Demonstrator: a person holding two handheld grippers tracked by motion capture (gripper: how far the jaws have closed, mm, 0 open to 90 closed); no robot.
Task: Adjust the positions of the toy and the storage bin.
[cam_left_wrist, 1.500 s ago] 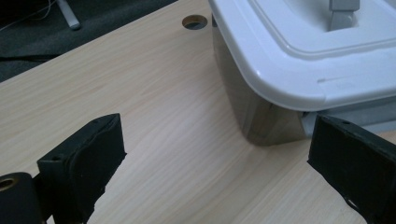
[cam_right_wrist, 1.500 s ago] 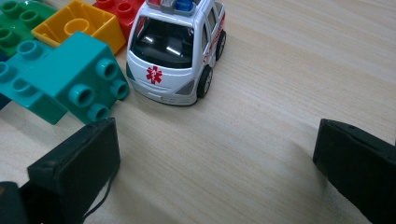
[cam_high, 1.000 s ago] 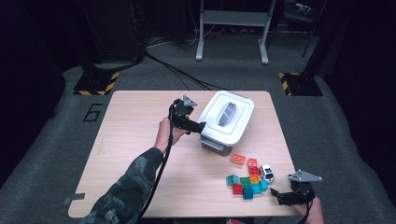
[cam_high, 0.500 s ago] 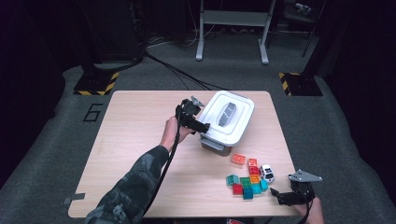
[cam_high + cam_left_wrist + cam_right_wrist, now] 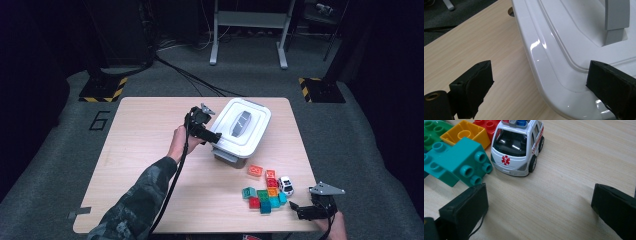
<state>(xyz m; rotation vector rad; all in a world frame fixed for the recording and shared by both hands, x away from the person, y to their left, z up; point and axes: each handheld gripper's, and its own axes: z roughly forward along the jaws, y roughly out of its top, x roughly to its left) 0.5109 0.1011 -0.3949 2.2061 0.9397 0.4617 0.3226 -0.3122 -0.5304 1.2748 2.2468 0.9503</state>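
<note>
White storage box (image 5: 242, 130) stands at the far right part of the table (image 5: 150, 175), with its lid on and a grey handle (image 5: 241, 123) on top. The left claw (image 5: 212, 136) is at the near left corner of this box. In the left gripper view its jaws stand wide apart, one over the bare wood and the other over the lid (image 5: 564, 50), so the rounded rim of the lid lies between them; whether a jaw touches the lid, I cannot tell.

Nearest to the person, the right claw (image 5: 296, 207) is low at the near right edge of the table, its jaws also wide apart with nothing between them. Just beyond it lies a group of coloured blocks (image 5: 262, 196) and a small white toy car (image 5: 285, 185). One orange block (image 5: 255, 170) lies apart, between the group and the box.

The right gripper view shows the toy car (image 5: 517, 147) closely: it has a red star-shaped medical sign on the hood, a blue light on the roof and red marks on the side. A teal block (image 5: 461, 161) touches its front corner. The high view is too small for these details, but it shows a dark number 6 (image 5: 99, 120) on the floor left of the table.
</note>
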